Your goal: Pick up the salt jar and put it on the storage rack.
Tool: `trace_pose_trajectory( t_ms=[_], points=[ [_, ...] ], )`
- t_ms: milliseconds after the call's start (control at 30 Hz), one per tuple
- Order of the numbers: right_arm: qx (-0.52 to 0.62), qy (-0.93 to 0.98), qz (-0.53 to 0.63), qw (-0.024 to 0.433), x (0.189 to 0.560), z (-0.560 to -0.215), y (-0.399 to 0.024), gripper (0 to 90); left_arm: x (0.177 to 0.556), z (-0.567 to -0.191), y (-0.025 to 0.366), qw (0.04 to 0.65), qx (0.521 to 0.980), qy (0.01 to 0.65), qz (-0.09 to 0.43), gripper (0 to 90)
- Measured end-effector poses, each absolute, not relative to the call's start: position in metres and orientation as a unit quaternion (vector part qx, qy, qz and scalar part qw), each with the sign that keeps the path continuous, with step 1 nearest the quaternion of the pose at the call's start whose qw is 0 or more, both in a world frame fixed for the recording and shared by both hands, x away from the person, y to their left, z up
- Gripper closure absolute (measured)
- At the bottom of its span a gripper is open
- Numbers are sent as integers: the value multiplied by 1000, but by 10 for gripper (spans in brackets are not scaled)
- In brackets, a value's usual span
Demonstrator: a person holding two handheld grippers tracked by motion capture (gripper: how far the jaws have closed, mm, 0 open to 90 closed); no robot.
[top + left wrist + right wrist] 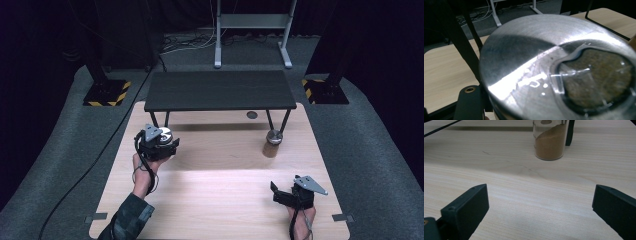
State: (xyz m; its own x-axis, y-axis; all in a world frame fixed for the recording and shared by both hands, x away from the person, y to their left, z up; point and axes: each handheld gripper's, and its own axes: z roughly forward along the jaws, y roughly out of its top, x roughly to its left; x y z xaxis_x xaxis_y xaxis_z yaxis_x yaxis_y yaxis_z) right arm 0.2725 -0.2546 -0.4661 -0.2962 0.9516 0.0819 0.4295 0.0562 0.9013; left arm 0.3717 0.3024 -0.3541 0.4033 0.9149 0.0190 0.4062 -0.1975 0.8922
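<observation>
My left gripper (161, 141) is shut on a jar with a shiny metal lid (165, 133), held above the left part of the wooden table (215, 200). Up close in the left gripper view, the lid (524, 50) has a clear window (596, 82) with brown contents under it. A second glass jar (272, 144) of brown powder, also with a metal lid, stands beside the right front leg of the small black table (220, 90). The same jar (550, 141) stands ahead of my right gripper (540, 212). My right gripper (276, 194) rests low at the table's near right, jaws wide open and empty.
The small black table stands on thin legs across the back of the wooden table. A small dark disc (252, 115) lies under its right side. Beyond are grey floor, a metal stand (252, 30) and cables.
</observation>
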Motion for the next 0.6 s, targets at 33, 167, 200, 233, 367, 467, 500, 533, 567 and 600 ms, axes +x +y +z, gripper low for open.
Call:
trace_pose_trajectory(
  t_ms=[33, 167, 200, 233, 367, 467, 500, 533, 567, 600],
  points=[
    [518, 667, 451, 289, 272, -466, -255, 0, 373, -353, 303, 434, 717, 460, 293, 308],
    [518, 666, 452, 289, 272, -466, -255, 0, 375, -347, 303, 435, 717, 457, 296, 309],
    [518, 666, 451, 289, 272, -466, -255, 0, 375, -346, 303, 435, 717, 455, 298, 308],
    [518, 667, 451, 289, 273, -466, -255, 0, 375, -344, 303, 436, 717, 455, 299, 308],
    [518, 667, 451, 289, 273, -466, -255, 0, 376, -339, 304, 442, 715, 452, 299, 308],
    [517, 667, 451, 289, 273, -466, -255, 0, 378, -335, 305, 443, 714, 451, 301, 308],
    [517, 667, 451, 289, 273, -466, -255, 0, 378, -333, 306, 443, 714, 451, 301, 308],
    [517, 667, 452, 289, 273, -466, -255, 0, 379, -332, 306, 444, 713, 452, 301, 308],
    [517, 667, 451, 289, 273, -466, -255, 0, 380, -331, 306, 444, 714, 450, 301, 308],
    [517, 667, 451, 289, 273, -466, -255, 0, 380, -329, 306, 444, 714, 450, 302, 308]
  ],
)
